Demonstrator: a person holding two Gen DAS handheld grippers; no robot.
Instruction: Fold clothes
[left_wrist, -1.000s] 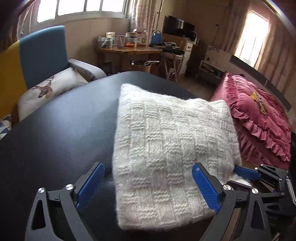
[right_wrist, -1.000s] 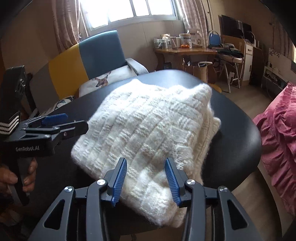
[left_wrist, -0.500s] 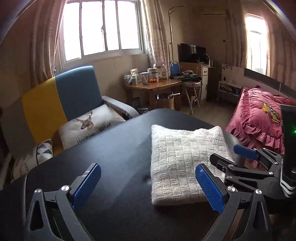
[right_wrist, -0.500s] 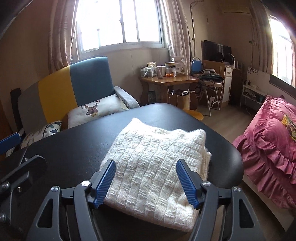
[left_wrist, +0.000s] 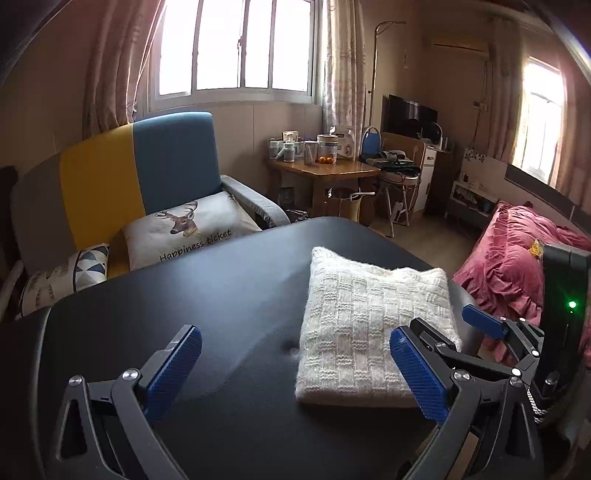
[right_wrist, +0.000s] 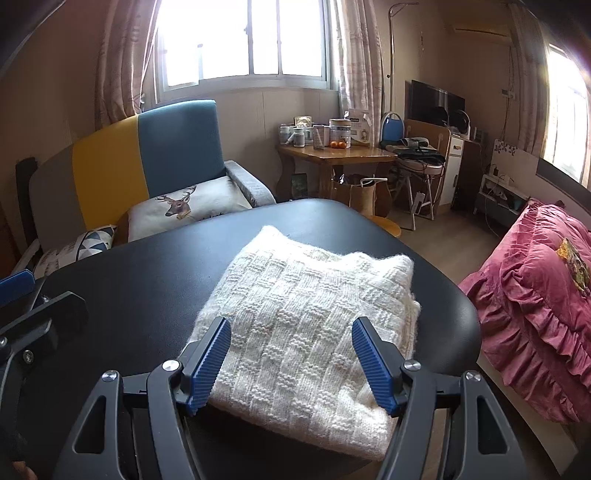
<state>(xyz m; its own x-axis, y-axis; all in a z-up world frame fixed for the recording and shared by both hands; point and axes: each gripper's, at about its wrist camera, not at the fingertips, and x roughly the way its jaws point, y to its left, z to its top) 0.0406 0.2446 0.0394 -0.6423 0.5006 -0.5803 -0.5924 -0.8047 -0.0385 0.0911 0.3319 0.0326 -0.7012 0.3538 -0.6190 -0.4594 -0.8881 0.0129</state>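
Folded white knit sweater (right_wrist: 306, 325) lying flat on the black tabletop (left_wrist: 221, 295), toward the tabletop's edge nearest the pink bedding (right_wrist: 546, 314). Left gripper (left_wrist: 295, 369): jaws spread to their widest, held above the tabletop just beside the sweater's near corner, with nothing between the blue pads (left_wrist: 173, 373). Right gripper (right_wrist: 291, 365): jaws spread partway, poised above the sweater's near edge; the knit shows between the pads but neither pad presses on it. In the left wrist view the right gripper appears just beyond the sweater's bed-side edge. Behind the tabletop: a yellow-and-blue armchair (left_wrist: 140, 173) carrying a deer-print cushion (left_wrist: 192, 225), and beside it a wooden side table (right_wrist: 332, 155) loaded with jars.
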